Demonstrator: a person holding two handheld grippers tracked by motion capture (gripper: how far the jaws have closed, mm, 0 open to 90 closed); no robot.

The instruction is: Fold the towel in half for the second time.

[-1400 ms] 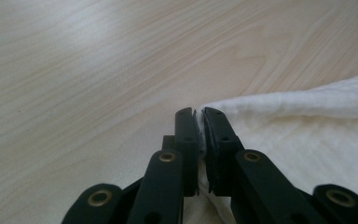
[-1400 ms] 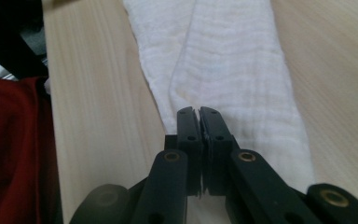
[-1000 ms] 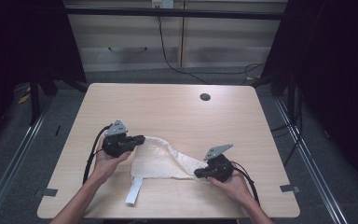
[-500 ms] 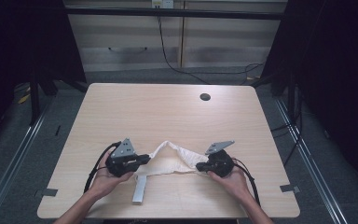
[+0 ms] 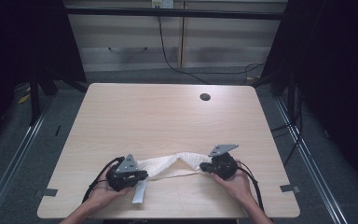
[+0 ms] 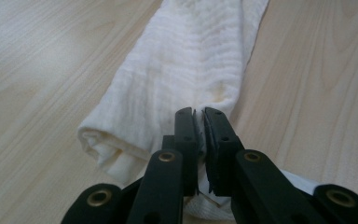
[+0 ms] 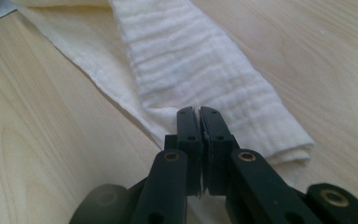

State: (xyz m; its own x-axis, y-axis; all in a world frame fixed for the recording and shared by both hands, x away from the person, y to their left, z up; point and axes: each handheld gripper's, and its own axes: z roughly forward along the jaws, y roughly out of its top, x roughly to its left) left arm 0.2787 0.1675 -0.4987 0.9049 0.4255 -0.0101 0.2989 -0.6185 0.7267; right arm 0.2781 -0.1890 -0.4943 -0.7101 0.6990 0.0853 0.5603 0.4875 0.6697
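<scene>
A white cloth [image 5: 170,164] lies bunched in a long band near the table's front edge, stretched between my two grippers. My left gripper [image 5: 142,174] is shut on the cloth's left end, where a strip hangs down toward the front edge. In the left gripper view the jaws pinch a thin layer of the cloth [image 6: 186,60], and its rolled fold runs away from them. My right gripper [image 5: 204,166] is shut on the cloth's right end. In the right gripper view the folded cloth [image 7: 191,60] spreads ahead of the closed jaws.
The wooden table [image 5: 168,116] has a dark round cable hole [image 5: 205,97] at the back right. Black cables trail from both grippers toward the front edge. A dark frame and cabinets stand behind the table.
Both grippers pulled the cloth toward the front edge and drew apart. The cloth went from a spread patch to a narrow stretched band.
</scene>
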